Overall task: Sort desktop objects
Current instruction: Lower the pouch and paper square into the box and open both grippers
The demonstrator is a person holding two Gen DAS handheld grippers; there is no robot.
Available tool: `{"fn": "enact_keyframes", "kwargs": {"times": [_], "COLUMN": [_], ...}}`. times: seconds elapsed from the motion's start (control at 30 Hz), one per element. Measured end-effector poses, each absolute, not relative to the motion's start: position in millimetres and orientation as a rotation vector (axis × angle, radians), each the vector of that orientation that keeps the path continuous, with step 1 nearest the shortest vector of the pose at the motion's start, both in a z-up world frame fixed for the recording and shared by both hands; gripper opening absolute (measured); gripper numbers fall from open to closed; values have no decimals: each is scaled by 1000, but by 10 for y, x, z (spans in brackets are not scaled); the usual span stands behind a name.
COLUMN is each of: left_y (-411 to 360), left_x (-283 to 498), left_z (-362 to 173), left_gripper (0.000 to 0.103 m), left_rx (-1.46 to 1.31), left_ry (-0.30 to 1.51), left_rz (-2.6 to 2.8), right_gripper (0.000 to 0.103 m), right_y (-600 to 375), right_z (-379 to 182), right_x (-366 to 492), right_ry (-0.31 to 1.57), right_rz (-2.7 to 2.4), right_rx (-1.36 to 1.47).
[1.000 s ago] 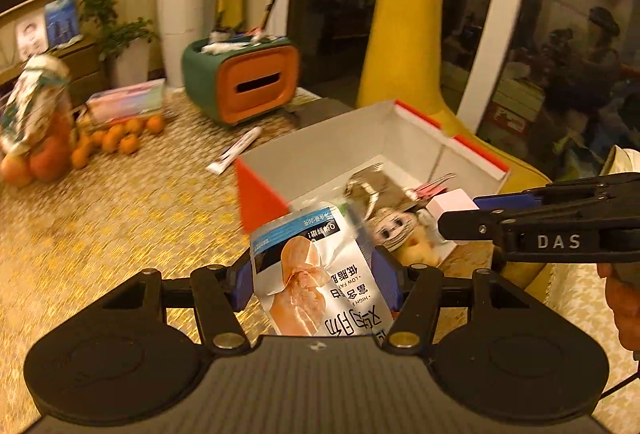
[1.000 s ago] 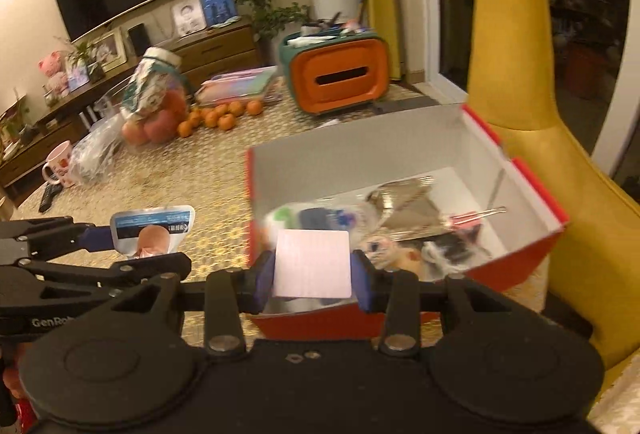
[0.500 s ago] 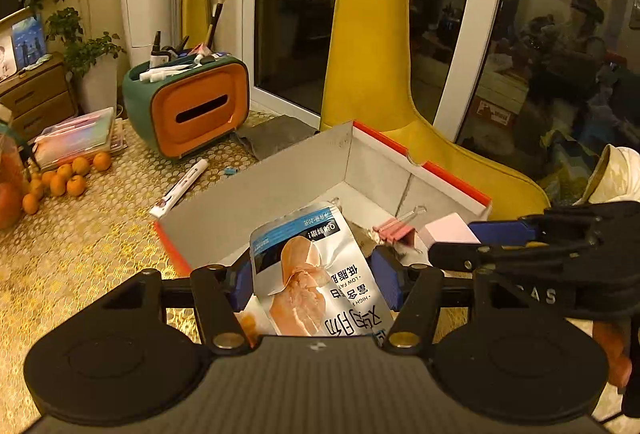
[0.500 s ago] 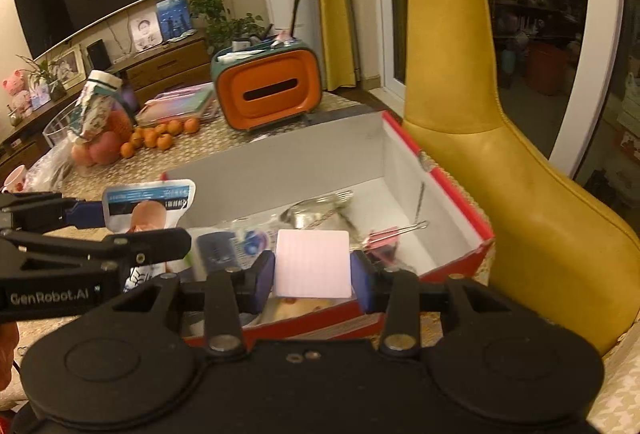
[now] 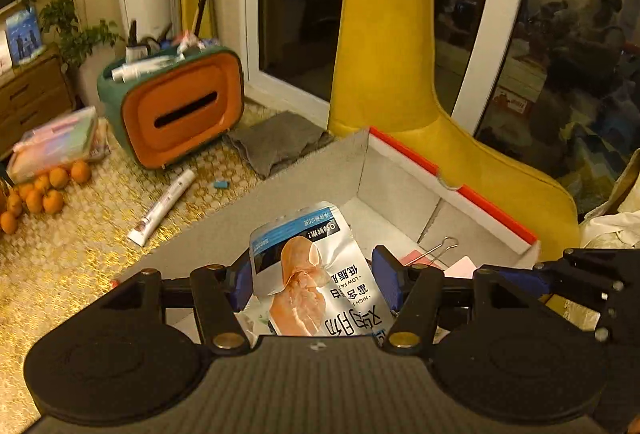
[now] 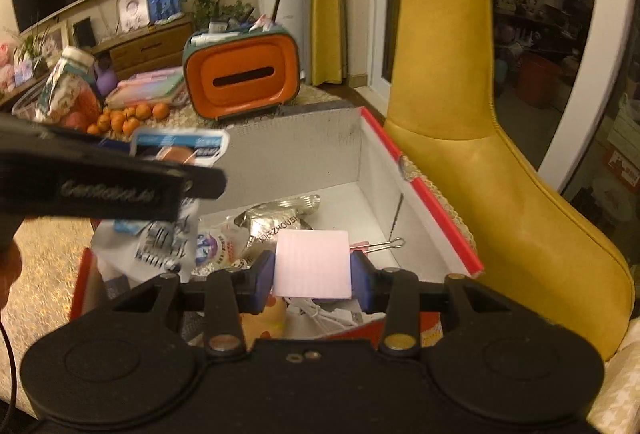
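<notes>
My left gripper is shut on a silver and blue chicken snack packet and holds it over the red box with grey inner walls. My right gripper is shut on a pale pink sticky-note pad, also over the box. The box holds a silver foil pouch, a pink binder clip and other small items. The left gripper and its packet show at the left of the right wrist view. The right gripper shows at the right of the left wrist view.
A green and orange tissue box with pens on top stands behind the red box. A white tube, a small blue eraser and a grey cloth lie on the gold tablecloth. Oranges lie far left. A yellow chair stands right.
Both grippers have moved forward over the red box with their loads still held. The left gripper now hangs over the box interior, close beside the right one.
</notes>
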State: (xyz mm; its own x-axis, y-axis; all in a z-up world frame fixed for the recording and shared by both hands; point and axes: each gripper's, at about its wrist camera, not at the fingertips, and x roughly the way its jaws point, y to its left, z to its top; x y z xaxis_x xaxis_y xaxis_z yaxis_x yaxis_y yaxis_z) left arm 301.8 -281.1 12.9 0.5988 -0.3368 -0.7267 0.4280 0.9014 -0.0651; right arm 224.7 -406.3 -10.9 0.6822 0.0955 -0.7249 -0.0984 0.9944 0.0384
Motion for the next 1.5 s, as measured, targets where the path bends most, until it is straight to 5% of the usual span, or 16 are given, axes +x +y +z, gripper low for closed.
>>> {"fn": "enact_keyframes", "kwargs": {"times": [0.97, 1.5], "left_y": [-2921, -2813], "left_x": [3419, 3234], "left_z": [-446, -238], "left_gripper": [63, 78], "left_rx": [181, 162], "left_ry": [931, 911], "left_rz": [-419, -424], "right_gripper": [41, 65], "right_y": [-3886, -3908], "right_z": [-589, -427], "right_x": [2599, 2440], "right_ry": [904, 882], "right_rz": [131, 144], "right_rx": [-107, -103]}}
